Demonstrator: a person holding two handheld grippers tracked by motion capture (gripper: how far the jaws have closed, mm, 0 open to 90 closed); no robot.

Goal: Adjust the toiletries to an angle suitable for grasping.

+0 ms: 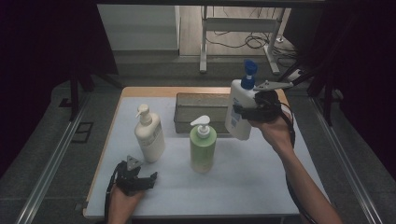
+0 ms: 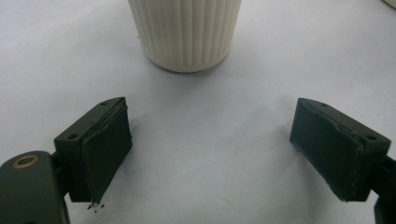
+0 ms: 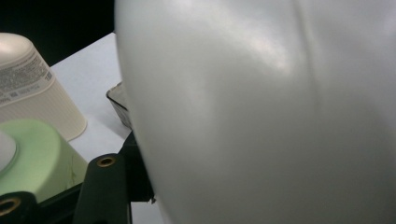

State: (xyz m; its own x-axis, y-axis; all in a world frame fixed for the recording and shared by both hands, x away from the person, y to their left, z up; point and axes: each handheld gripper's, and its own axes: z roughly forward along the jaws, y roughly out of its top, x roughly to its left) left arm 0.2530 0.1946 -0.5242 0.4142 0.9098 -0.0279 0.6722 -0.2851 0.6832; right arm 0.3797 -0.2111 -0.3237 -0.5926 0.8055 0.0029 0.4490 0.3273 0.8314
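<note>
Right tongs clamped on white pump bottle, lifted clear of bench just beside grey tray, likely for placing inside; left tongs spread, empty, resting just short of cream bottle.

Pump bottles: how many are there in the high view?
3. A cream ribbed pump bottle stands left on the table, a light green pump bottle at centre, and a white blue-pump bottle is held aloft by the right tongs.
</note>
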